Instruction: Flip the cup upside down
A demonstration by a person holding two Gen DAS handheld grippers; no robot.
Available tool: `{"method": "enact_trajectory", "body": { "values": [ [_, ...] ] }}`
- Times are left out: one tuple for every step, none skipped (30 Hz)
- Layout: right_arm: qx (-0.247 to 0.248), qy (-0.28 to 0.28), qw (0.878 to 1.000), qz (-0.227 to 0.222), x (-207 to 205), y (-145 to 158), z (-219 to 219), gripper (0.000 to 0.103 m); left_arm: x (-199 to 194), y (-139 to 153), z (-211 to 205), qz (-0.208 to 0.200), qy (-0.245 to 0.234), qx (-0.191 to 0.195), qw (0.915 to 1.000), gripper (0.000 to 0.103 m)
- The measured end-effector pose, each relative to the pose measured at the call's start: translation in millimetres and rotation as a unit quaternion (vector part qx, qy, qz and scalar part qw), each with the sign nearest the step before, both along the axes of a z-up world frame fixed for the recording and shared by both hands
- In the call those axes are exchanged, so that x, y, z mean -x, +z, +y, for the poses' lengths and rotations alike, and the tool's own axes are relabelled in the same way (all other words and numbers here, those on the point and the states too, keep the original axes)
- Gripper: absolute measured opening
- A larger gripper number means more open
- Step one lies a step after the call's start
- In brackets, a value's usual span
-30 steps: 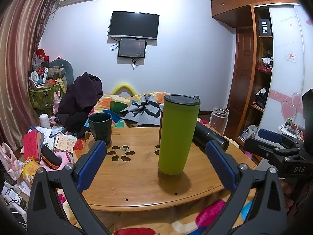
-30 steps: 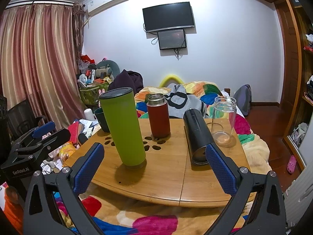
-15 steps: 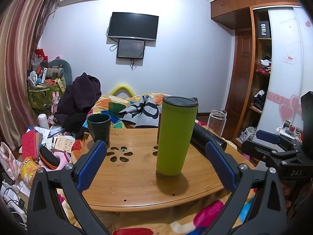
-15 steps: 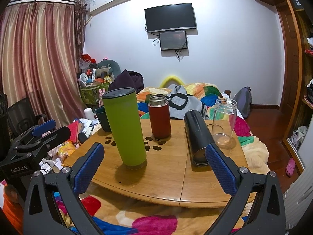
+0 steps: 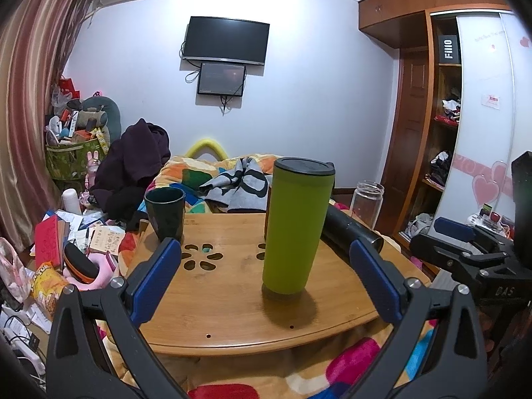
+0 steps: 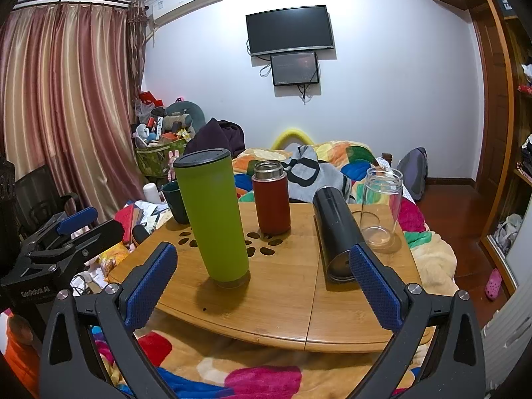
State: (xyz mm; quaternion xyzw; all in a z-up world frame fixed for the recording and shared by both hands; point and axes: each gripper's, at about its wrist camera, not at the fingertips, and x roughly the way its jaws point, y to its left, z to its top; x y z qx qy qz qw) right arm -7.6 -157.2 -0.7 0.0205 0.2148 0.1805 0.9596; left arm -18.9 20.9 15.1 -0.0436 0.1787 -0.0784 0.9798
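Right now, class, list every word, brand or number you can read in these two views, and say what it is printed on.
"FiiiO": black box on the wardrobe shelf.
"DAS": right gripper body.
"GenRobot.AI": left gripper body.
Papers beside the table and the red sticker on the wardrobe door: too small to read.

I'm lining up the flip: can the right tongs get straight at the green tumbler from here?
Probably yes. The right tongs are open and empty, and the green tumbler stands upright near the table's front edge with nothing before it. The lying black flask is off to the side.
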Motion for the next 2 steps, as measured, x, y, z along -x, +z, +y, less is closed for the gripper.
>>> {"method": "enact_trajectory", "body": {
  "values": [
    [0.000,0.001,1.000,0.000,-0.1,0.0,-0.1,0.103,0.8,-0.4,-0.3,-0.001,0.000,0.000,1.0000,0.103],
    [0.000,0.000,1.000,0.000,-0.1,-0.1,-0.1,0.103,0.7,-0.7,-0.6,-0.001,0.000,0.000,1.0000,0.103]
  ]
}}
